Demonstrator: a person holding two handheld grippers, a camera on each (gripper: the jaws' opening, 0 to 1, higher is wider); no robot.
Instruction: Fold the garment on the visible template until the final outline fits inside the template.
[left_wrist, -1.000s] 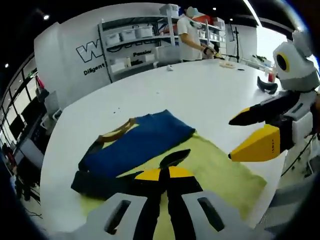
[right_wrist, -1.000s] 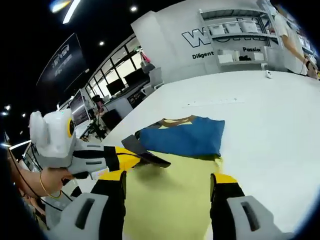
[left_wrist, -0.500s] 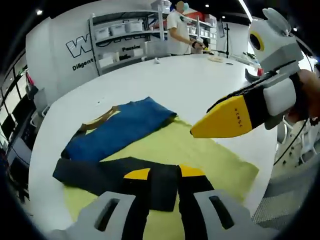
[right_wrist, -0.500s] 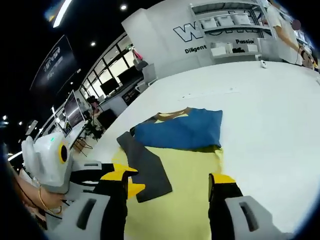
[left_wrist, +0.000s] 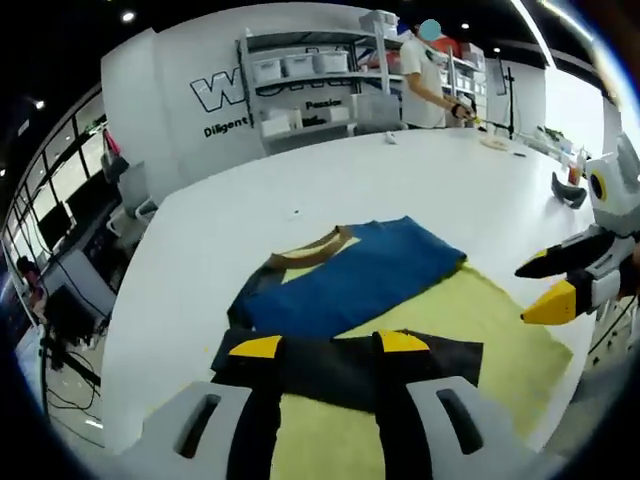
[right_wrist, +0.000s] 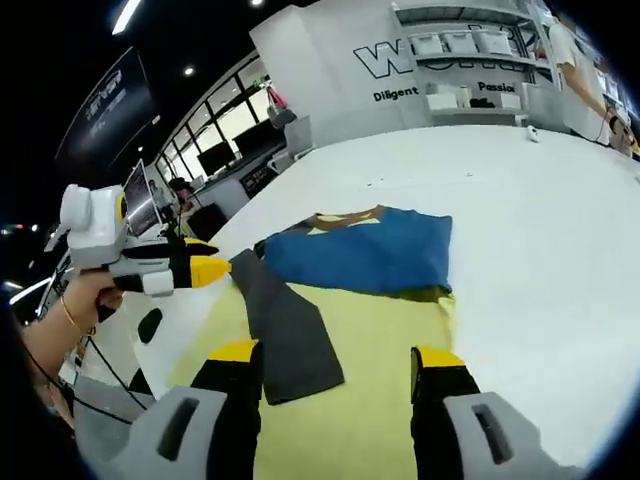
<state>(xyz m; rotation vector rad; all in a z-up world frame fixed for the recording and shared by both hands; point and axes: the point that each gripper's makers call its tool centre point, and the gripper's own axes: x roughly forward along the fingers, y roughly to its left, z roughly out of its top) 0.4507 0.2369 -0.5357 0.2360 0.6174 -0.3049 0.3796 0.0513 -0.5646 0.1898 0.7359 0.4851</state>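
The garment lies on the white table (left_wrist: 230, 220) with its blue folded body (left_wrist: 350, 280) partly over the yellow template (left_wrist: 490, 320). Its dark sleeve (left_wrist: 350, 368) lies flat across the template, just beyond my left gripper (left_wrist: 328, 345), which is open and holds nothing. My right gripper (left_wrist: 525, 293) comes in from the right, off the cloth. In the right gripper view the blue body (right_wrist: 365, 258) sits at the template's (right_wrist: 380, 400) far end and the dark sleeve (right_wrist: 285, 335) runs along its left side. My right gripper (right_wrist: 335, 355) is open over the template, and my left gripper (right_wrist: 212, 262) hovers by the sleeve's far end.
Shelves with white bins (left_wrist: 300, 85) and a person (left_wrist: 425, 80) stand beyond the table's far edge. A small black object (left_wrist: 568, 190) lies at the far right. A hand (right_wrist: 70, 310) holds the left gripper. The table's near left edge (right_wrist: 130, 360) drops off beside the template.
My left gripper has let go of the dark sleeve, which now lies flat across the template. Both grippers have drawn back and apart.
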